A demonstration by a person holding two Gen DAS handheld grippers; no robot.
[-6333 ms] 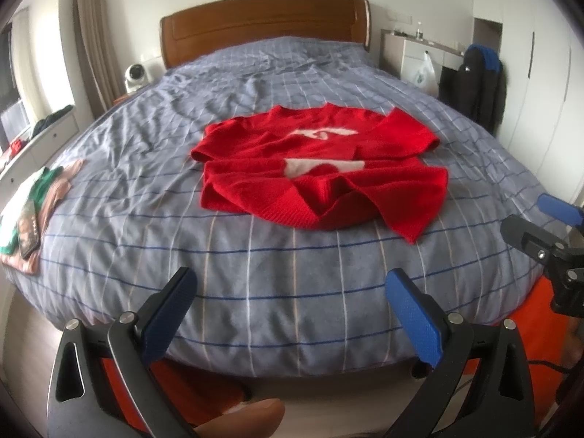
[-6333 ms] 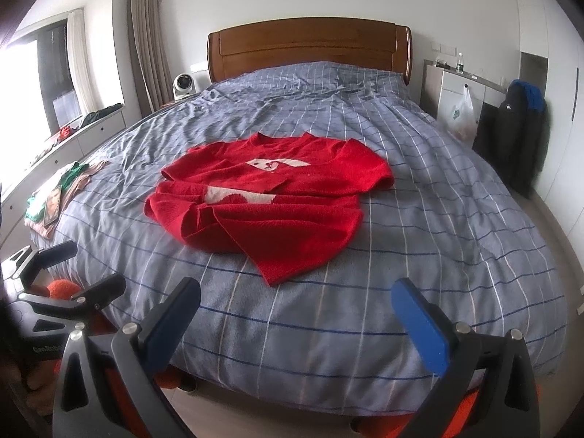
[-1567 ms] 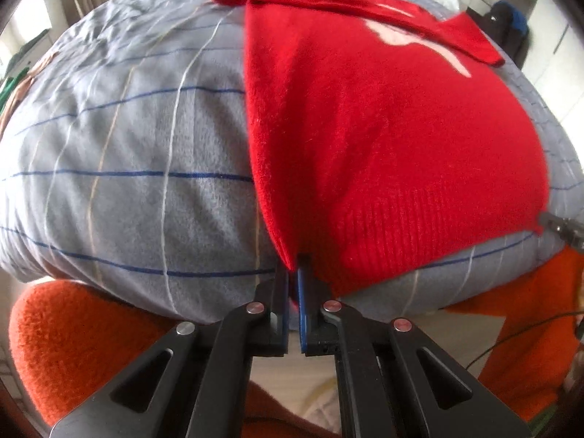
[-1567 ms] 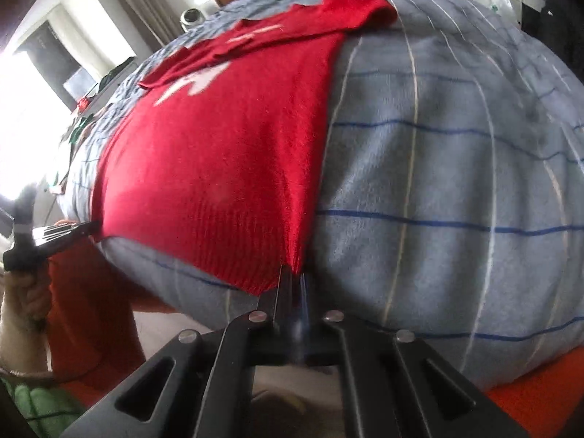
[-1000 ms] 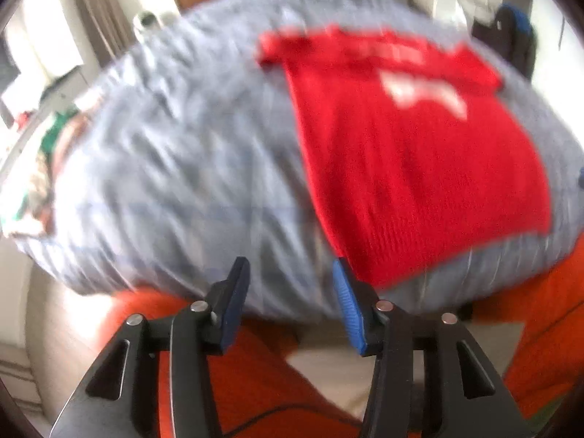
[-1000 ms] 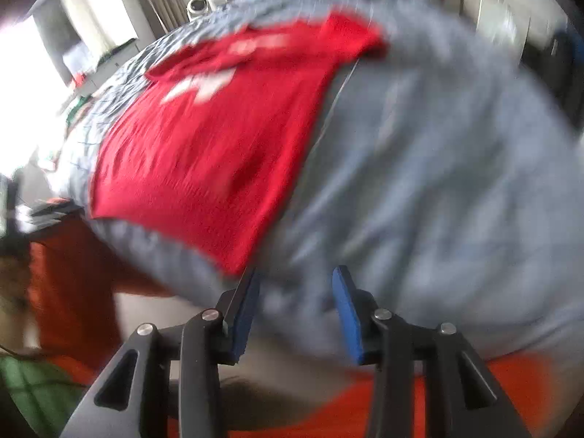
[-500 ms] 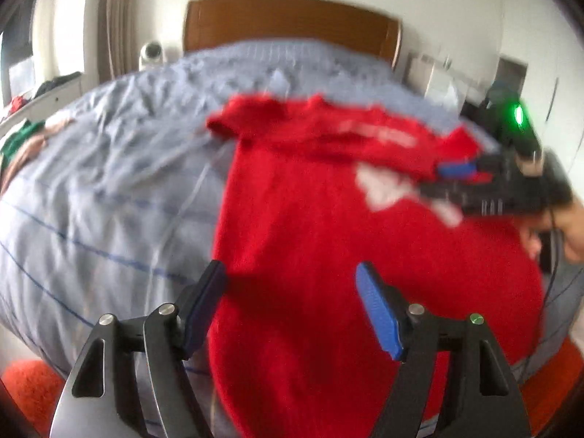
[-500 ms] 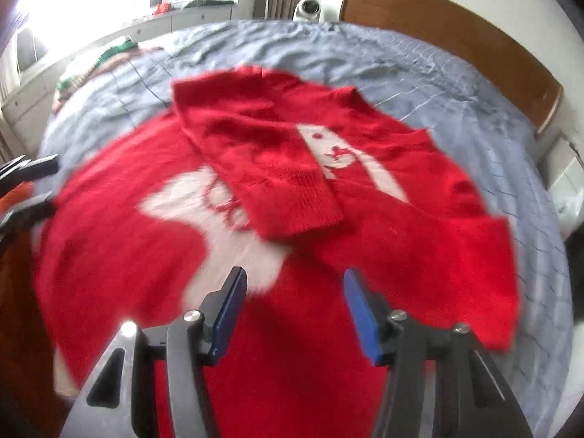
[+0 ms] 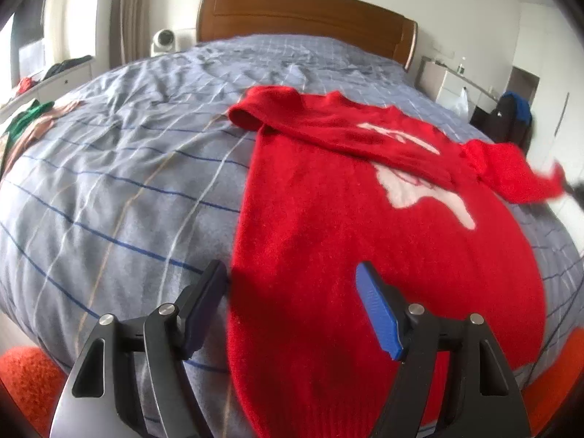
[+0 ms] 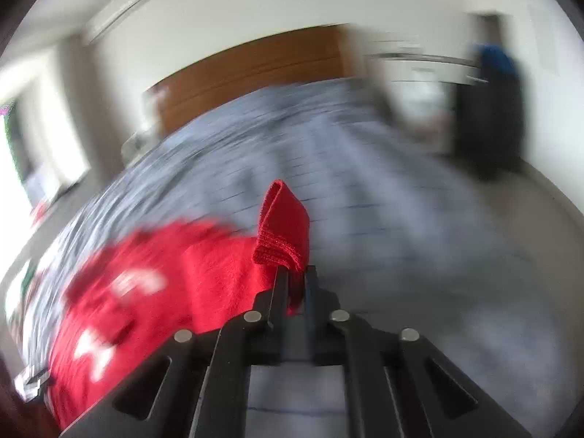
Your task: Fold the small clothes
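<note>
A red sweater (image 9: 365, 219) with a white motif lies spread on the blue-grey checked bed (image 9: 127, 182), hem toward me. My left gripper (image 9: 292, 292) is open and empty, hovering over the sweater's lower left part. My right gripper (image 10: 295, 273) is shut on the cuff of the sweater's right sleeve (image 10: 281, 226), holding it lifted off the bed. That sleeve (image 9: 511, 171) shows raised at the right in the left wrist view. The right wrist view is blurred by motion.
A wooden headboard (image 9: 303, 18) stands at the far end. A pile of clothes (image 9: 25, 124) lies at the bed's left edge. A white cabinet (image 9: 449, 84) and a dark bag (image 9: 511, 120) stand at the right. Orange fabric (image 9: 25, 383) shows below the bed edge.
Both grippers let go of the hem and moved up over the sweater. My right gripper has shut on the right sleeve cuff and lifted it. My left gripper stays open.
</note>
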